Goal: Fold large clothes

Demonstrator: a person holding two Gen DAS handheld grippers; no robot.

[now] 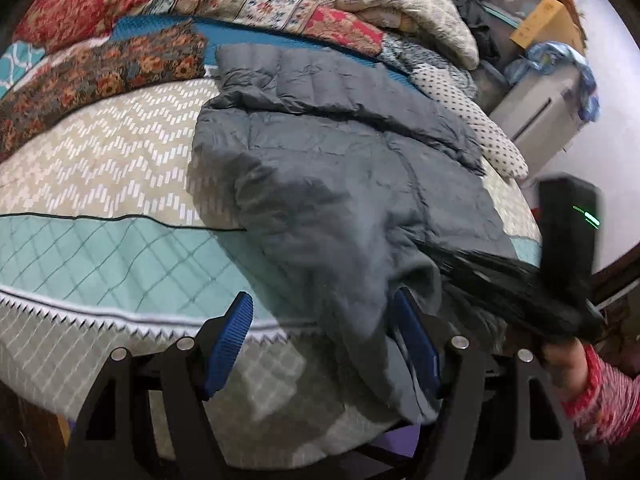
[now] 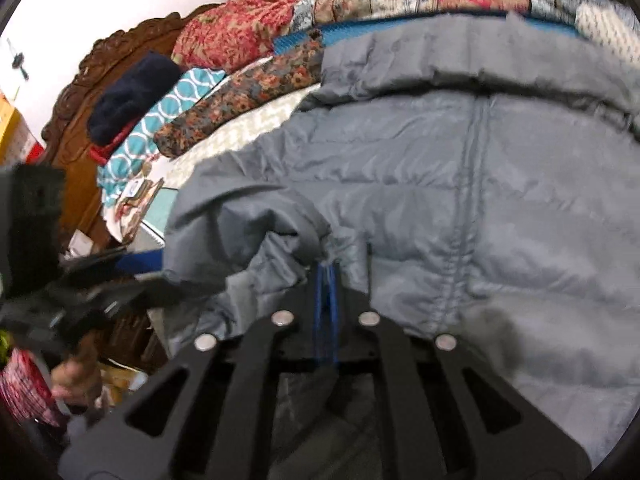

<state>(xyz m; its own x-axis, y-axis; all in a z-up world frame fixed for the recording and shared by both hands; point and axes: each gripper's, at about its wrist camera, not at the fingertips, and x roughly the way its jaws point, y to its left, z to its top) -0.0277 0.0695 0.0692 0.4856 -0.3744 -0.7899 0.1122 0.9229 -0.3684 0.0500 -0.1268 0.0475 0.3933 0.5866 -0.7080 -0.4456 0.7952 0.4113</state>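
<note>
A large grey puffer jacket (image 1: 340, 160) lies spread on the bed, its near part hanging over the bed's front edge. My left gripper (image 1: 324, 332) is open; jacket fabric drapes over its right blue pad (image 1: 416, 336) and lies between the jaws. In the right wrist view the jacket (image 2: 460, 184) fills the frame. My right gripper (image 2: 326, 276) is shut on a fold of the jacket's near edge, blue pads pressed together. The right gripper's black body (image 1: 560, 248) shows at the right of the left wrist view.
The bed has a beige zigzag and teal quilted cover (image 1: 104, 208). Folded patterned quilts (image 1: 120, 64) and pillows (image 1: 400, 4) are piled along the far side. A carved wooden headboard (image 2: 100, 88) stands at the left. A cardboard box (image 1: 548, 20) sits beyond the bed.
</note>
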